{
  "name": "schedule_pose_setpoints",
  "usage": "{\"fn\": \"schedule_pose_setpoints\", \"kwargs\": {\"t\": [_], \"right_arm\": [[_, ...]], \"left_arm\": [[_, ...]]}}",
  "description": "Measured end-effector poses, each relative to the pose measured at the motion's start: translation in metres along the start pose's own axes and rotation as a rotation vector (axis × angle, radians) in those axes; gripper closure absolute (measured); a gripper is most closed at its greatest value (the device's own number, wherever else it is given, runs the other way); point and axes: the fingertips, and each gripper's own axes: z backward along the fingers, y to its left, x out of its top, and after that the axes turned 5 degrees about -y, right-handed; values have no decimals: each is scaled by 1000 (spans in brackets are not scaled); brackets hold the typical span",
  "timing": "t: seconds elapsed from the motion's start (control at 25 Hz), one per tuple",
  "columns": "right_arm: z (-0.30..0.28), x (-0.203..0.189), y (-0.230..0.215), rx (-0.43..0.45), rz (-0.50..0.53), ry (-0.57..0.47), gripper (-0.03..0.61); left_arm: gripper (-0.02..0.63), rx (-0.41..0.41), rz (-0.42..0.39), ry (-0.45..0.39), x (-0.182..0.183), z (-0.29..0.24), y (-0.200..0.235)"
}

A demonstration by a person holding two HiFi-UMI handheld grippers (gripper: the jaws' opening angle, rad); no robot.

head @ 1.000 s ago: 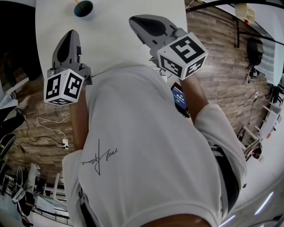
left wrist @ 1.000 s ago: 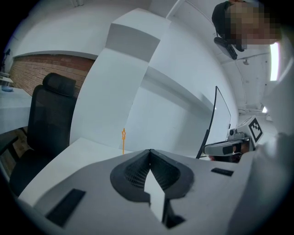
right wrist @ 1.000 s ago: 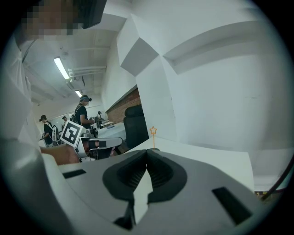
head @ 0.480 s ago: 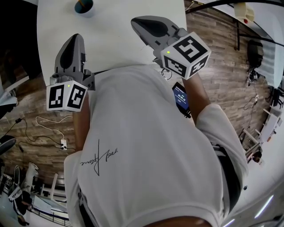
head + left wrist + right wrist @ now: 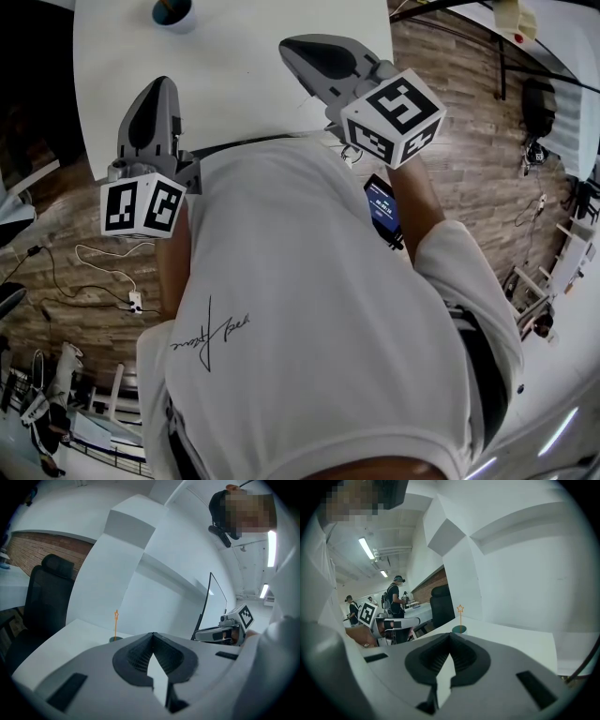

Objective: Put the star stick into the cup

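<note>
Star stick [image 5: 460, 615] upright, in cup [image 5: 459, 629] (teal)

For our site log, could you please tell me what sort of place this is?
Probably an open office or lab workspace: a white table, a black office chair, ceiling strip lights, and other people standing farther back.

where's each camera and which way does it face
Head view: on the person's head, looking steeply down at the table; shows shirt, left gripper, right gripper.
Left gripper view: on the left gripper, along its shut jaws towards the star stick in the cup.
Right gripper view: same from the right gripper, jaws shut.
Shared: all show the cup.
</note>
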Motion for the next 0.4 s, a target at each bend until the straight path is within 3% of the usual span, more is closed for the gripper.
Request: {"fn": "schedule_pose_setpoints", "kwargs": {"t": [0.4], "right_arm": [[6, -12, 0, -4, -11, 21, 571]], "left_arm": [[606, 7, 29, 39, -17, 7, -3]]}}
